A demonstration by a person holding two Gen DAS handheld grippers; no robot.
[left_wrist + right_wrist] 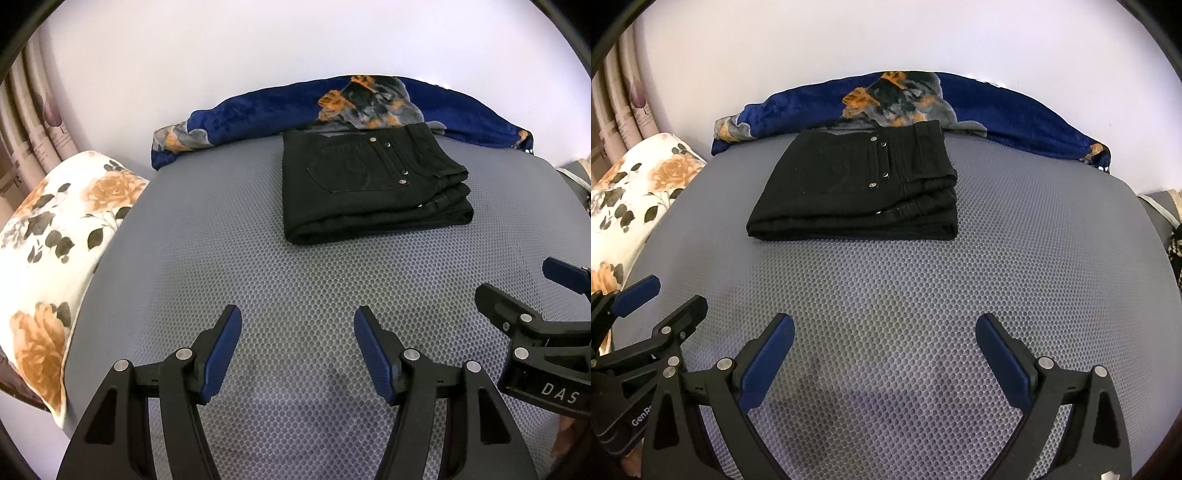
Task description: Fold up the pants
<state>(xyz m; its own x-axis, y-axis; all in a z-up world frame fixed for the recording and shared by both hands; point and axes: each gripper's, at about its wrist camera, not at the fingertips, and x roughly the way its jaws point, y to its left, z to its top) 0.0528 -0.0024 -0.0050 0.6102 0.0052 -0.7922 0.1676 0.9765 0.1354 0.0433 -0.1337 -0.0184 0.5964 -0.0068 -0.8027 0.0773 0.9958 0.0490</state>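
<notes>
1. Nearest: left gripper (297,349) with fingers apart over the bare grey mesh mat (295,295), nothing between the blue pads; arms cut off by the lower frame edge.
2. Beside it: right gripper (885,356), likewise spread wide and empty; only partly visible at the edge of the left wrist view.
3. Farther back, well apart from both: black pants (857,188) folded into a compact stack on the mat, back pocket uppermost, lower layers hidden.
4. Behind, touching the pants: rolled blue blanket (997,110); floral pillow (55,236) cropped at left.

A blue printed blanket (461,114) lies bunched along the grey mesh mat's (221,266) far edge, a floral pillow (55,236) beside.
</notes>
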